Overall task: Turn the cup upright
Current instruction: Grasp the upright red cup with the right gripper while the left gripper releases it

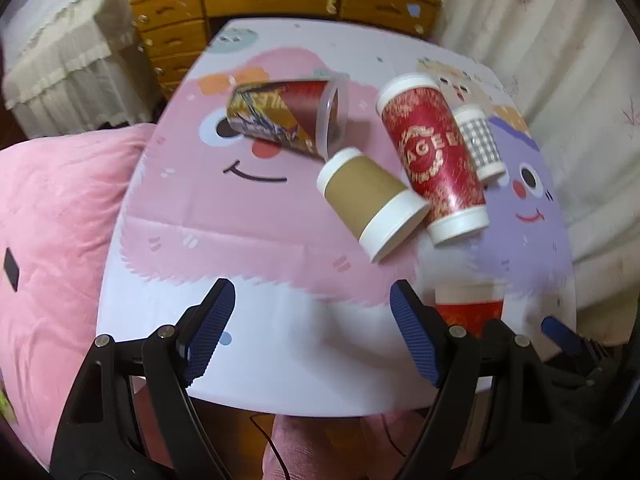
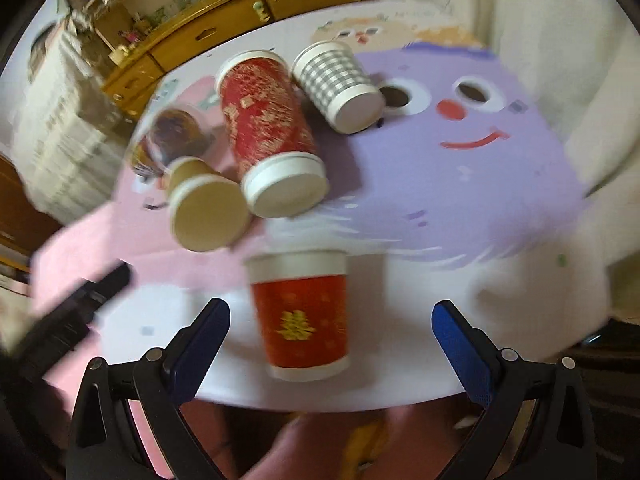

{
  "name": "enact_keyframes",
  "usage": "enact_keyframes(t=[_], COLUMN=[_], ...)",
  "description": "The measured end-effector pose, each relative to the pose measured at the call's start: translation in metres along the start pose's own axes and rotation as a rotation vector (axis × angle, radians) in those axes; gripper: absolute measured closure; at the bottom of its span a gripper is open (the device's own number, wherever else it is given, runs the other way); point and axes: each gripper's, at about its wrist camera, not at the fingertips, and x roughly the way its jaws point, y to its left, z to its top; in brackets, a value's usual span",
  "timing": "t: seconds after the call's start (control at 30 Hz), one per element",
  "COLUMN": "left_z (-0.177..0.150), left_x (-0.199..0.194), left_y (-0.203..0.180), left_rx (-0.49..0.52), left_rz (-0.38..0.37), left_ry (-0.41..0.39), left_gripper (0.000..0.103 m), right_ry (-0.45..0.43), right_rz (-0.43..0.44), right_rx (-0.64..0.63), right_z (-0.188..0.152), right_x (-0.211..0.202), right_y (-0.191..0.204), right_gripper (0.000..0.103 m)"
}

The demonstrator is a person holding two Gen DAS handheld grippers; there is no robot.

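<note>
A short red cup with a gold emblem (image 2: 302, 314) stands upright near the table's front edge, between the open fingers of my right gripper (image 2: 330, 340), not gripped. It shows partly in the left wrist view (image 1: 468, 304). Behind it lie on their sides a brown cup (image 1: 370, 204) (image 2: 204, 204), a tall red cup (image 1: 434, 164) (image 2: 272, 136), a grey checked cup (image 1: 480, 142) (image 2: 338, 86) and a clear-lidded printed cup (image 1: 280, 116) (image 2: 168, 140). My left gripper (image 1: 312, 336) is open and empty over the front edge.
The table (image 1: 240, 280) has a pink and purple cartoon cloth. A pink cushion (image 1: 48, 240) lies to its left. A wooden dresser (image 1: 240, 4) stands behind, with white curtains (image 1: 560, 40) at the right.
</note>
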Motion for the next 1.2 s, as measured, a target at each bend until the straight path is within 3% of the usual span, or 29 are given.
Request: enact_keyframes(t=[0.13, 0.37, 0.43, 0.6, 0.87, 1.0, 1.1, 1.2], left_z=[-0.004, -0.024, -0.029, -0.033, -0.030, -0.026, -0.023, -0.023], left_x=[0.003, 0.004, 0.002, -0.007, -0.025, -0.037, -0.045, -0.052], left_y=[0.009, 0.017, 0.020, 0.027, 0.028, 0.025, 0.022, 0.020], left_rx=[0.024, 0.140, 0.160, 0.173, 0.197, 0.195, 0.209, 0.233], left_rz=[-0.049, -0.061, -0.079, -0.099, -0.110, -0.126, -0.124, -0.111], left_ry=[-0.010, 0.024, 0.034, 0.049, 0.070, 0.049, 0.049, 0.043], left_gripper=[0.025, 0.025, 0.025, 0.025, 0.025, 0.025, 0.025, 0.025], right_ry=[-0.100, -0.165, -0.172, -0.110, -0.179, -0.336, -0.516, -0.613], right_rz=[-0.061, -0.118, -0.116, -0.119, -0.125, -0.128, -0.098, -0.078], right_rx=[-0.024, -0.003, 0.009, 0.034, 0.020, 0.025, 0.004, -0.007], right_z=[-0.025, -0.037, -0.033, -0.017, -0.005, -0.009, -0.021, -0.028], right_x=[0.004, 0.021, 0.027, 0.042, 0.019, 0.000, -0.009, -0.010], right_y=[0.017, 0.043, 0.047, 0.051, 0.054, 0.051, 0.050, 0.051], right_gripper=[0.000, 0.003, 0.007, 0.035, 0.036, 0.038, 0.039, 0.039])
